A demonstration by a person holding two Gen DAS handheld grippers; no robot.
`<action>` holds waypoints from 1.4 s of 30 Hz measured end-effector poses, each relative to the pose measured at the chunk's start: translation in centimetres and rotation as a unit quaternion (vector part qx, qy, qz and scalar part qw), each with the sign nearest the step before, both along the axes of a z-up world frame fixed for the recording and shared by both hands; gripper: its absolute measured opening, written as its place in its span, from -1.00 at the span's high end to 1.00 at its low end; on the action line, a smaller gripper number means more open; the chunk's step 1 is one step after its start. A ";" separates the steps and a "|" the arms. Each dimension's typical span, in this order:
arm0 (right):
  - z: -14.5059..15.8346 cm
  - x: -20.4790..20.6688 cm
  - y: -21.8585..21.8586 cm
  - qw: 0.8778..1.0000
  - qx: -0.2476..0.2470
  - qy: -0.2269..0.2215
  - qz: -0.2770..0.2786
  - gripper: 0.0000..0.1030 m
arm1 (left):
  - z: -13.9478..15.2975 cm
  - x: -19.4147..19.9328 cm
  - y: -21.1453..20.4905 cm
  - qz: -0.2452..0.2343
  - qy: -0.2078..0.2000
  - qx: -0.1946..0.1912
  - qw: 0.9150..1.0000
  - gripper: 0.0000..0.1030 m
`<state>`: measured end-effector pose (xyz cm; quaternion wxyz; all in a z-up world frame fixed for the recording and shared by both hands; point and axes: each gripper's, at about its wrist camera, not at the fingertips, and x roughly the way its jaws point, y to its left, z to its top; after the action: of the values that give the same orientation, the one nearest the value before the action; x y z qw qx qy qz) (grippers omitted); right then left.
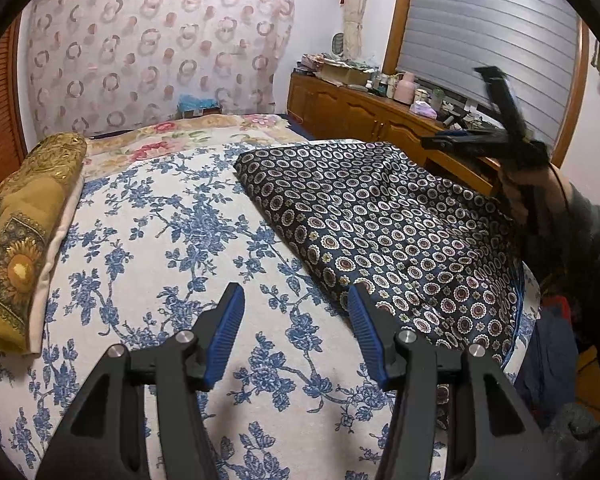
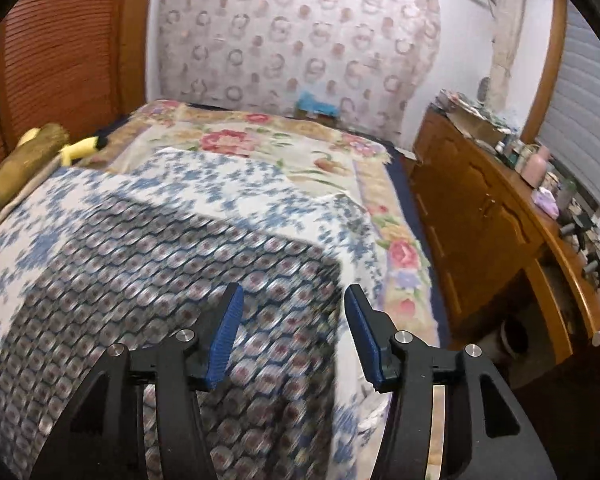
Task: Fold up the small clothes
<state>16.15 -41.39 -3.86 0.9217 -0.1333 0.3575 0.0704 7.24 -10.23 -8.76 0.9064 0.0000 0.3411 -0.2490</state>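
While the dark patterned cloth [image 1: 384, 232] lies folded flat on the bed's blue-flowered sheet [image 1: 172, 240], both tongs stand parted and hold nothing — the left tongs [image 1: 296, 336] above the sheet beside it, the right tongs [image 2: 292, 332] over its blurred edge.

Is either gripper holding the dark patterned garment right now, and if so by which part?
Nothing is held. The left gripper and right gripper are both open and empty; the dark patterned garment lies loose on the bed.
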 end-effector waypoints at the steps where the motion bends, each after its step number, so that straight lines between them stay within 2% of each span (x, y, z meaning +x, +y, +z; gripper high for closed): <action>1: -0.1 -0.7 0.2 1.000 0.005 0.001 0.007 -0.04 | -0.1 0.0 -0.1 -0.001 0.001 0.001 1.000 -0.03; 8: -2.2 -6.3 1.9 0.998 0.038 0.017 0.055 -0.04 | -0.8 0.2 -1.8 -0.018 0.017 0.017 1.000 -0.03; 13: -4.4 -9.0 2.7 0.996 0.049 0.035 0.069 -0.04 | -0.9 0.0 -2.8 -0.026 0.020 0.025 0.999 -0.03; 21: -7.5 -9.5 3.5 0.993 0.052 0.072 0.078 -0.06 | -1.4 -0.5 -4.1 -0.039 0.027 0.039 0.998 -0.03; 24: -7.7 -9.3 3.6 0.993 0.050 0.083 0.075 -0.33 | -1.6 -0.5 -4.3 -0.041 0.031 0.043 0.998 -0.03; 31: -8.0 -9.0 4.1 0.991 0.045 0.096 0.080 -0.62 | -2.1 -0.6 -4.7 -0.047 0.043 0.053 0.997 -0.03; 37: -8.0 -9.3 4.3 0.992 0.041 0.090 0.081 -0.65 | -2.6 -0.7 -5.0 -0.054 0.057 0.058 0.995 -0.03; 42: -7.9 -10.0 4.1 0.993 0.042 0.090 0.068 -0.65 | -1.8 -1.1 -4.6 -0.051 0.048 0.044 0.997 -0.03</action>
<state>6.10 -37.27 -11.73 0.8836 -0.1121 0.4257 0.1599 6.13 -14.80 -10.54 0.8742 0.0454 0.3946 -0.2792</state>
